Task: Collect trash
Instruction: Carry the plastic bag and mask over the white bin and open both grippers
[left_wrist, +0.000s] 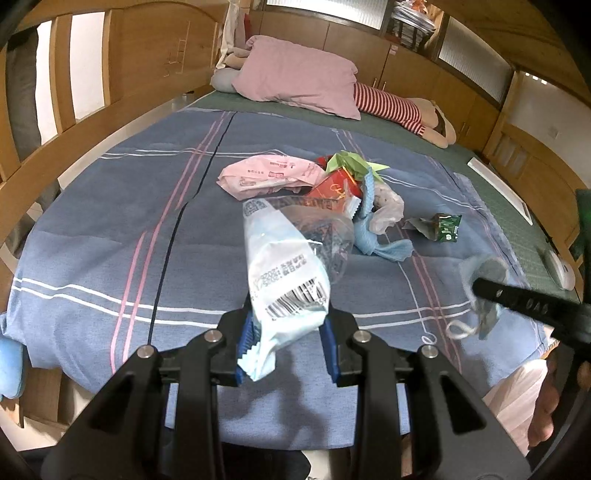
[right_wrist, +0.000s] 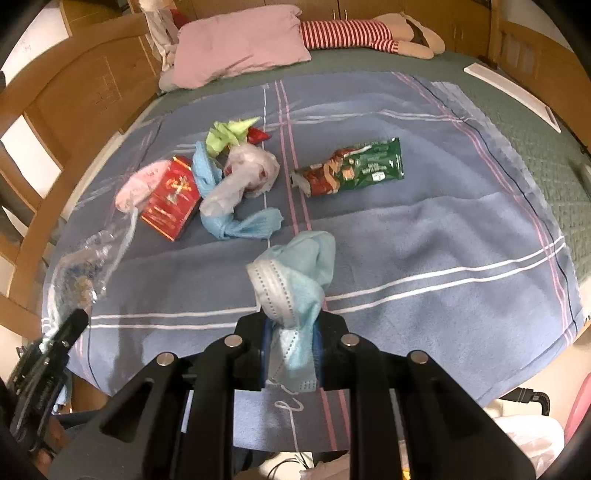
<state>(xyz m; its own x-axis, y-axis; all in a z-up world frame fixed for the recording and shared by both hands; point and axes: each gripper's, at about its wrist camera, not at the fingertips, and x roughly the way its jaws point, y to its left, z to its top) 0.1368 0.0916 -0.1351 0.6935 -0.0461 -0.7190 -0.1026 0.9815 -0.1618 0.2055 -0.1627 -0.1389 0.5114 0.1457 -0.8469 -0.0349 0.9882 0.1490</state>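
Left gripper (left_wrist: 286, 332): black frame, ribbed blue pads, clamped narrow on the crimped end of a plastic wrapper (left_wrist: 284, 269); also seen at the left edge of the right wrist view (right_wrist: 75, 321).
Plastic wrapper: glossy pale-blue and white film with a barcode, its far half clear and crinkled; it stands up off the blanket (left_wrist: 110, 229).
Right gripper (right_wrist: 291, 343): same black frame, pinched on a face mask (right_wrist: 295, 280).
Face mask: soft pleated fabric, light blue with a white stitched edge, bunched into a lump; a thin white ear loop dangles below.
Blanket: fuzzy blue cloth with white, pink and dark stripes, spread over a green quilted mattress (right_wrist: 535, 155).
Trash pile: near the blanket's middle, touching one another: a pink wrapper (left_wrist: 269, 177), a flat red packet (right_wrist: 171, 201) with gold print, a twisted blue cloth (right_wrist: 240, 225), a crumpled white plastic bag (right_wrist: 243, 177), and folded green paper (right_wrist: 229, 134).
Green snack wrapper (right_wrist: 354, 168): shiny foil, flattened and long, lying apart to the right of the pile.
Pillow (right_wrist: 240, 44): pink, soft, at the head of the bed.
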